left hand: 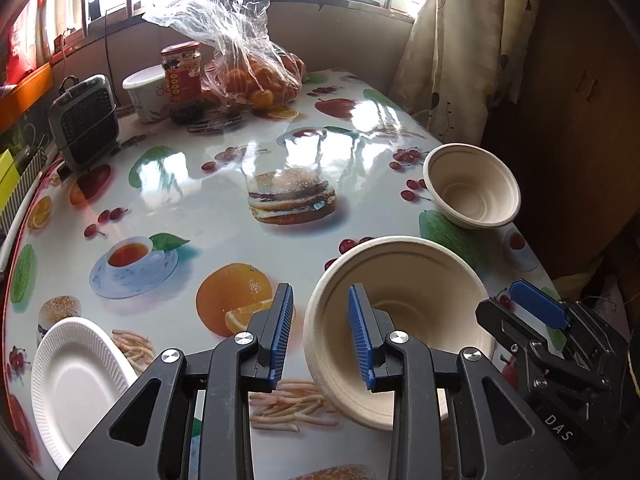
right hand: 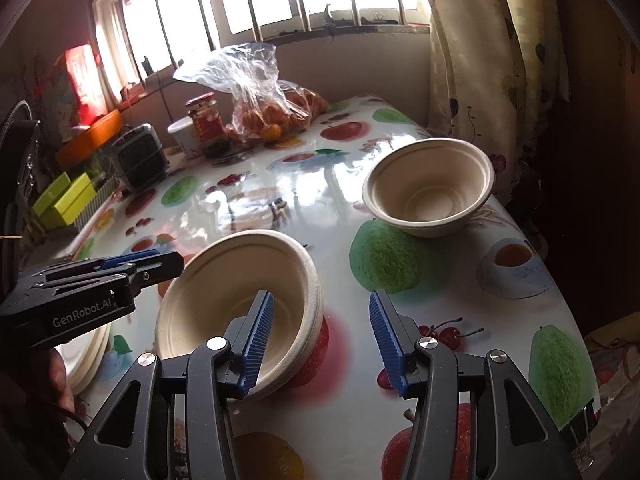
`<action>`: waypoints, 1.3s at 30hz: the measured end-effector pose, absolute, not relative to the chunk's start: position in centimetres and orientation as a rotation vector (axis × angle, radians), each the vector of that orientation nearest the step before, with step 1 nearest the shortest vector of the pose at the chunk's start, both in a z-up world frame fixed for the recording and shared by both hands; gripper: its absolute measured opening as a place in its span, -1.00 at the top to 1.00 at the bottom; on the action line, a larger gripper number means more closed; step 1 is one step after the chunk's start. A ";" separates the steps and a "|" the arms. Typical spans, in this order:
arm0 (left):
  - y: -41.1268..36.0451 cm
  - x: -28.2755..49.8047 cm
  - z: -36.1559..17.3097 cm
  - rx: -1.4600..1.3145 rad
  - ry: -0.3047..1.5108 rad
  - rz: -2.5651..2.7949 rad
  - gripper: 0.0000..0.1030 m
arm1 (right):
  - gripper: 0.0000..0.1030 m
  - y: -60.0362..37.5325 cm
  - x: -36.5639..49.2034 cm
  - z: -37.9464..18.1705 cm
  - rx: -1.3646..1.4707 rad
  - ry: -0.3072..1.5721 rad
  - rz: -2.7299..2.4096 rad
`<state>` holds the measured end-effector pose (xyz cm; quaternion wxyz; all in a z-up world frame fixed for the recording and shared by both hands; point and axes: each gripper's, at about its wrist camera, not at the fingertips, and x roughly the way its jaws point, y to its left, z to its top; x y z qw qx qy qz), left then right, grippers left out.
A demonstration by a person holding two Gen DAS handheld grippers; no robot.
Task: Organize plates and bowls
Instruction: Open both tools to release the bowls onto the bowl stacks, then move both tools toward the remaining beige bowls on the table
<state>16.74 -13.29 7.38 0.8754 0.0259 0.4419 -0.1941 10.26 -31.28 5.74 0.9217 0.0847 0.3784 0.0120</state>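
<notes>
Near bowl: beige moulded-fibre bowl (left hand: 400,320), tilted, lower middle of the left wrist view, resting on the table; what looks like a second bowl is nested under it in the right wrist view (right hand: 240,300).
Far bowl: matching beige fibre bowl (left hand: 472,184), upright at right of centre, well apart from both tongs.
Table: glossy fruit-print tablecloth (left hand: 200,184).
Plate: white ribbed paper plate (left hand: 72,384), lower left, beside the left tongs.
Left tongs: left gripper (left hand: 320,340) straddles the near bowl's left rim, one blue pad inside, one outside; jaws parted, not pressing.
Right tongs: right gripper (right hand: 320,340) straddles the right rim, left pad inside the bowl; jaws released.
</notes>
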 end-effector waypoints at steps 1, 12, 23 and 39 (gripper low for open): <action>-13.5 16.9 7.6 0.055 0.921 -0.410 0.33 | 0.02 -31.4 10.3 5.9 0.174 0.774 0.019; -16.1 18.6 9.0 0.075 0.891 -0.459 0.30 | 0.00 -33.5 11.6 6.5 0.173 0.763 -0.033; -17.9 20.2 9.1 0.092 0.895 -0.484 0.30 | 0.00 -34.6 13.0 6.8 0.169 0.760 -0.060; -19.4 21.2 9.5 0.111 0.885 -0.501 0.30 | -0.01 -35.6 13.7 7.0 0.172 0.752 -0.078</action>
